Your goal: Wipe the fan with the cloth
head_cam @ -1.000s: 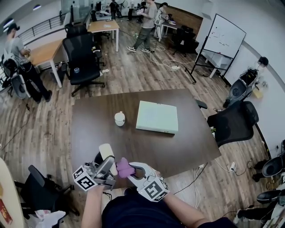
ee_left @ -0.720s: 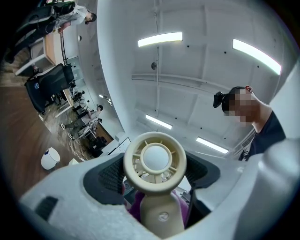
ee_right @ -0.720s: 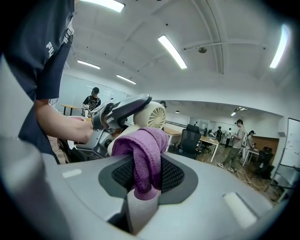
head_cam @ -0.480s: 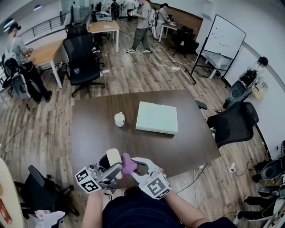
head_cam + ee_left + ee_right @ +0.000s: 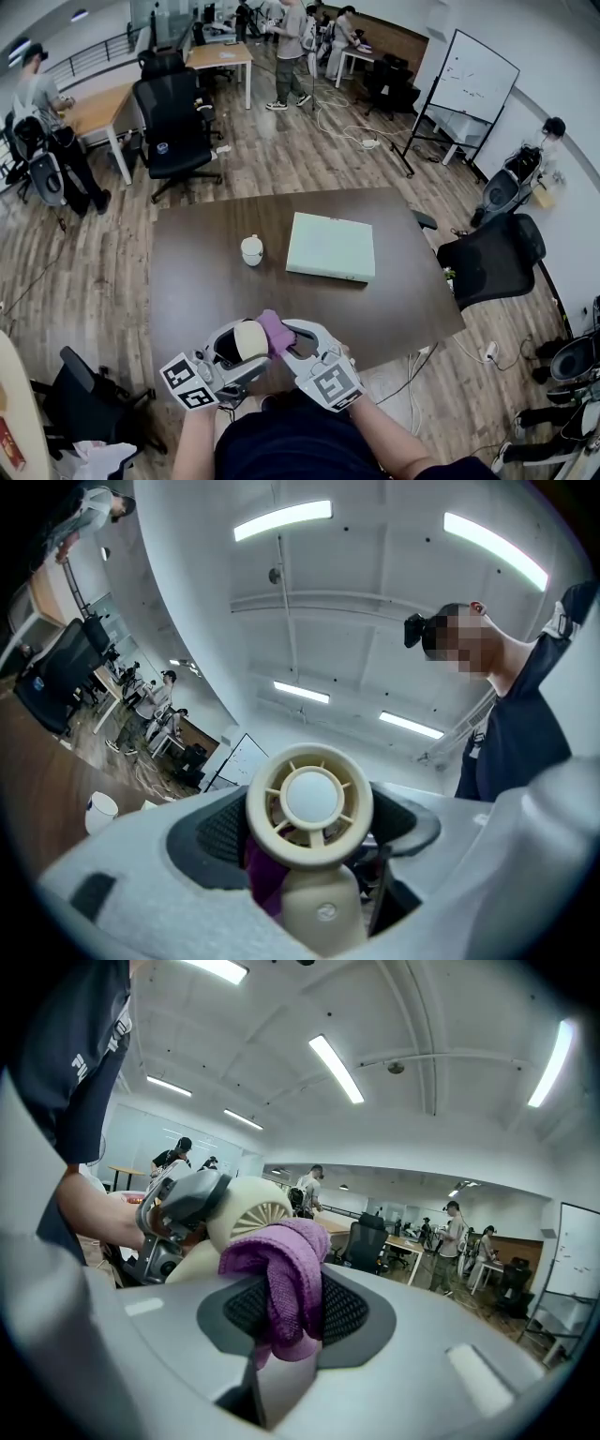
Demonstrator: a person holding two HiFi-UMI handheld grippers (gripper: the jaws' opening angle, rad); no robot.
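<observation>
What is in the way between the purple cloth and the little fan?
Nothing visible. The cloth in the right hand-held gripper sits right against the fan held by the left hand-held gripper.

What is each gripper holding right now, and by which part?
Left gripper: the small cream handheld fan, clamped about where its round head meets the handle. Right gripper: the purple cloth, pinched at a bunched fold.

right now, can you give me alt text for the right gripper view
The right gripper is shut on a purple cloth, held up against the cream fan gripped by the left gripper. Behind them, an open office with desks, chairs and people under strip lights.
</observation>
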